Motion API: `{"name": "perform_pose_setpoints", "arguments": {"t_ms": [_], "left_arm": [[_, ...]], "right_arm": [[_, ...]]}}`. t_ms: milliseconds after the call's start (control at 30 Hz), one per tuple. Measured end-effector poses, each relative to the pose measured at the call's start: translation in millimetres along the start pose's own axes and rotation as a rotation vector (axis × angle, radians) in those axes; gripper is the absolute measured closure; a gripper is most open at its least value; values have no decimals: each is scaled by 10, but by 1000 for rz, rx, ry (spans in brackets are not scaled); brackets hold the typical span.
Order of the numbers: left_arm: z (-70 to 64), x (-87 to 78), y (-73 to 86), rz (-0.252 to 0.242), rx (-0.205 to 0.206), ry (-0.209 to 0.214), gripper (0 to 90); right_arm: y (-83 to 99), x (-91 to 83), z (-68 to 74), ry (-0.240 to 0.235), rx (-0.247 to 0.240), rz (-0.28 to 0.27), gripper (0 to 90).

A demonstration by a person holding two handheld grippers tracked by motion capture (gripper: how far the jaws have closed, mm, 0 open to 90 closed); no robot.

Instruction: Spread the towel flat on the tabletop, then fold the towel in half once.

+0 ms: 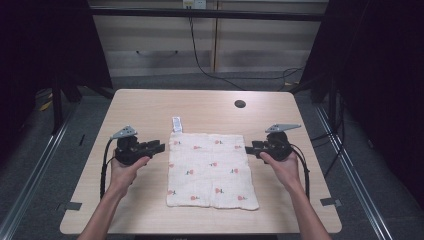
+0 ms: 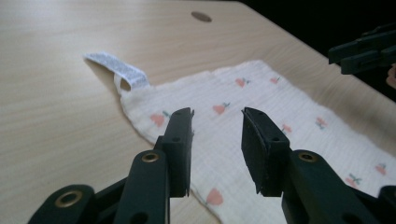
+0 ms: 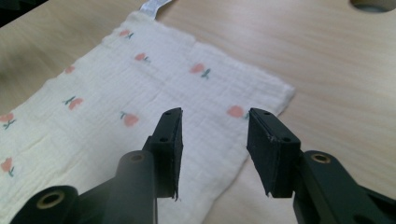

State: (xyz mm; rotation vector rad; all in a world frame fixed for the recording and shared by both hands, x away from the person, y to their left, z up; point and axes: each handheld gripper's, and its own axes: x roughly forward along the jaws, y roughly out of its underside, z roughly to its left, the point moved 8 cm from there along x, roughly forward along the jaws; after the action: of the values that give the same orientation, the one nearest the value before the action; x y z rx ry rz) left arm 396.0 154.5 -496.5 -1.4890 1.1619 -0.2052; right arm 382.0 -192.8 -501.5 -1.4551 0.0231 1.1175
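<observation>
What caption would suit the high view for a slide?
Two open hand-held grippers, left gripper and right gripper, flank a flat cloth on a wooden table.

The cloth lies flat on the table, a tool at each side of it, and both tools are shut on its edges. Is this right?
Not quite. The cloth does lie flat on the table, with the left tool and right tool at its sides, but both tools are open and hold nothing. The left and right gripper views show the jaws apart above the cloth.
</observation>
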Motion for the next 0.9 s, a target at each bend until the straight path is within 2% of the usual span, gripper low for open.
{"name": "perform_pose_setpoints", "arguments": {"t_ms": [167, 233, 333, 400, 567, 733, 833, 900], "left_arm": [[-86, 154, 191, 51, 9, 12, 647], [-126, 223, 225, 69, 19, 16, 655], [-208, 307, 274, 100, 51, 31, 663], [-241, 371, 326, 128, 72, 28, 666], [-264, 498, 439, 176, 91, 22, 681], [-278, 524, 551, 230, 125, 16, 685], [-295, 488, 580, 225, 126, 24, 685], [-317, 474, 595, 226, 149, 14, 684]], "right_arm": [[142, 136, 97, -33, 10, 30, 602], [186, 185, 112, -56, 34, 29, 625], [257, 259, 122, -63, 47, 31, 635], [310, 314, 129, -59, 34, 58, 639], [387, 419, 124, -66, 34, 85, 648], [443, 422, 107, -68, 45, 78, 656], [460, 403, 121, -65, 39, 85, 660], [477, 395, 148, -68, 32, 82, 661]]}}
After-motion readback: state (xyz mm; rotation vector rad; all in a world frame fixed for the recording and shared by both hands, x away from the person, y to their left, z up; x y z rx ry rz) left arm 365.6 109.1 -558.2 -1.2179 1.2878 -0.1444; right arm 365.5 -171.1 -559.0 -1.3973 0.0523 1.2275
